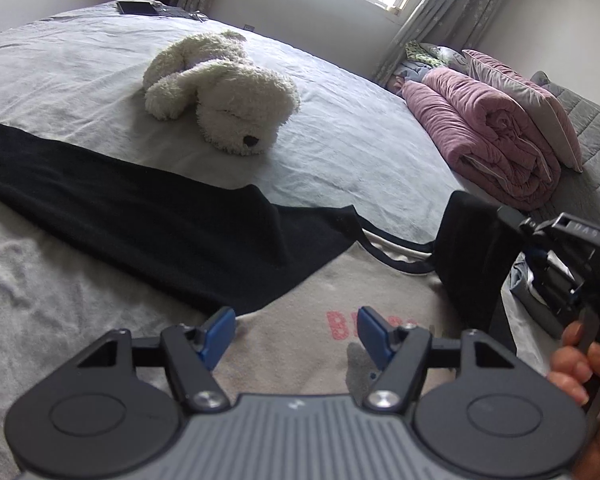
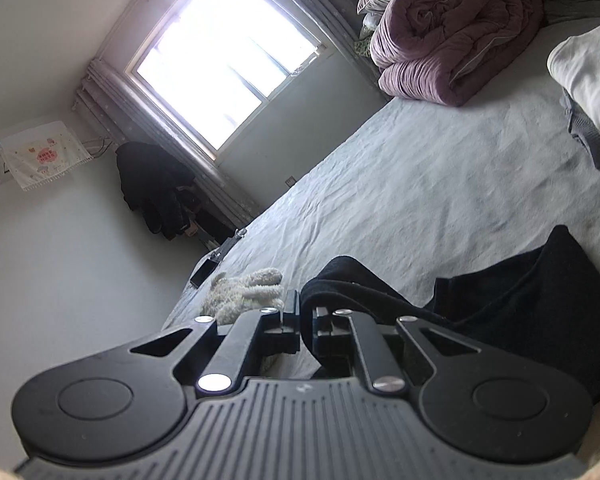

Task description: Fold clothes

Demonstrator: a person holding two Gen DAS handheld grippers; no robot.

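Note:
A beige top (image 1: 300, 280) with red lettering (image 1: 340, 326) and black sleeves lies on the bed. One black sleeve (image 1: 140, 220) is spread flat to the left. My left gripper (image 1: 296, 328) hovers open over the beige chest, its blue pads (image 1: 220, 334) apart with nothing pinched between them. At the right, my right gripper (image 1: 512, 220) is shut on the other black sleeve (image 1: 472, 256) and holds it up off the bed. The right wrist view shows its jaws (image 2: 306, 312) closed on the black cloth (image 2: 520, 300), which drapes away to the right.
A white plush dog (image 1: 224, 92) lies mid-bed beyond the top. A rolled pink quilt (image 1: 488, 132) and pillows sit by the headboard at right. Folded white and grey clothes (image 2: 588, 76) are stacked on the bed. A dark tablet (image 1: 138, 7) rests at the far edge.

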